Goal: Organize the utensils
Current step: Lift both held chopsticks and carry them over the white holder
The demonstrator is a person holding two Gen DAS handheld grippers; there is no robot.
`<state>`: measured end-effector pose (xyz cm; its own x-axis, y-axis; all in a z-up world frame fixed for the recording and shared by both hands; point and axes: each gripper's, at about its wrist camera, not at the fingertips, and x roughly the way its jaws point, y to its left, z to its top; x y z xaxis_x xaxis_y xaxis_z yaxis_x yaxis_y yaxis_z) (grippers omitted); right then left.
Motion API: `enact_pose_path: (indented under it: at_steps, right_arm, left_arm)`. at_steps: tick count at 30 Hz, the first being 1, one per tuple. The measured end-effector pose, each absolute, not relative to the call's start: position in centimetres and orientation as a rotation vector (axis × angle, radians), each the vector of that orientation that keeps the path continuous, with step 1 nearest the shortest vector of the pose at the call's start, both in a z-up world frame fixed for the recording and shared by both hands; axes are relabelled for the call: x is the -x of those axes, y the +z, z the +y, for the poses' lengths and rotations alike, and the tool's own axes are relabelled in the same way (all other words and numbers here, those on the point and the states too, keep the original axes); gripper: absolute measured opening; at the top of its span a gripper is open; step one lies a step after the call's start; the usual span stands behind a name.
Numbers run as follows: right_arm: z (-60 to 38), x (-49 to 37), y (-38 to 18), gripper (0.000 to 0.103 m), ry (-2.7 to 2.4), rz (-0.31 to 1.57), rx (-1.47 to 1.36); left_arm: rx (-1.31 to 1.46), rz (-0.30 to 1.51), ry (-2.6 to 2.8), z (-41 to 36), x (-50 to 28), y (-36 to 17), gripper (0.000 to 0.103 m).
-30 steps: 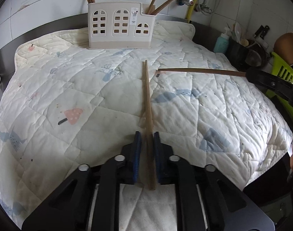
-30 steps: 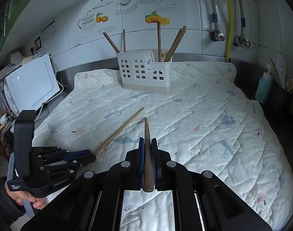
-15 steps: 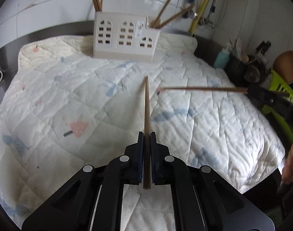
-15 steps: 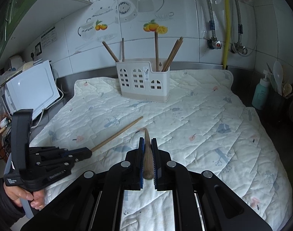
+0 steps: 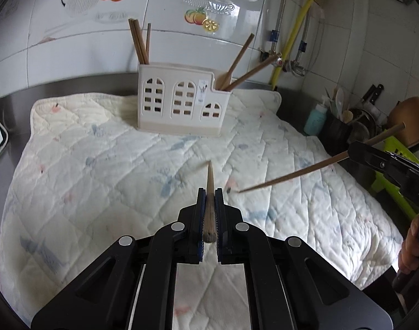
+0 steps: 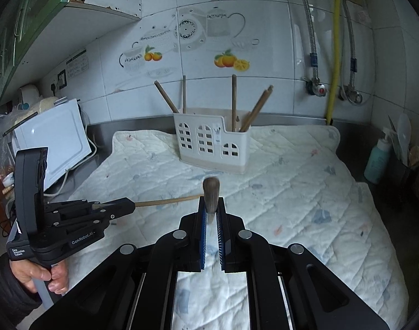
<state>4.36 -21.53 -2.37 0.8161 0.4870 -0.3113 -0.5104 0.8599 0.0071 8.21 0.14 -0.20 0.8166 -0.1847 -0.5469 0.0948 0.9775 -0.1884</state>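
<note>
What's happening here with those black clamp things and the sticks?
A person is tidying chopsticks by hand with two clamp tools. The left gripper is shut on one chopstick, and the right gripper is shut on another chopstick. Both are held above the quilted mat, facing the white holder by the wall, which already has several chopsticks standing in it.
</note>
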Motion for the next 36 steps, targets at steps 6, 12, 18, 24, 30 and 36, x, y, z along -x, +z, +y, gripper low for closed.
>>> enact_pose_path:
  at_steps: [6, 12, 18, 24, 30, 36]
  right_arm:
    - [-21.3, -7.2, 1.4, 0.007, 0.571, 0.313, 0.091]
    - [-20.7, -10.6, 6.9, 0.007, 0.582, 0.281, 0.124]
    - [-19.7, -13.6, 11.9, 0.007, 0.56, 0.231, 0.144]
    - [-18.8, -16.9, 14.9, 0.007, 0.526, 0.211, 0.128]
    - [-18.1, -20.0, 16.0, 0.007, 0.511, 0.213, 0.098]
    - [-17.0, -22.8, 15.5, 0.007, 0.534, 0.25, 0.091]
  left_arm:
    - [0.163, 0.572, -0.159, 1.2, -10.4, 2.5, 0.005]
    - [0.129, 0.553, -0.151, 2.3, -13.5, 5.3, 0.005]
    - [0.072, 0.53, -0.138, 2.6, -16.2, 7.9, 0.005]
    - [0.055, 0.484, -0.131, 3.1, -18.0, 11.0, 0.005]
    - [0.025, 0.402, -0.113, 3.4, -19.9, 15.3, 0.005]
    - [0.015, 0.304, -0.093, 3.7, -21.7, 19.7, 0.005]
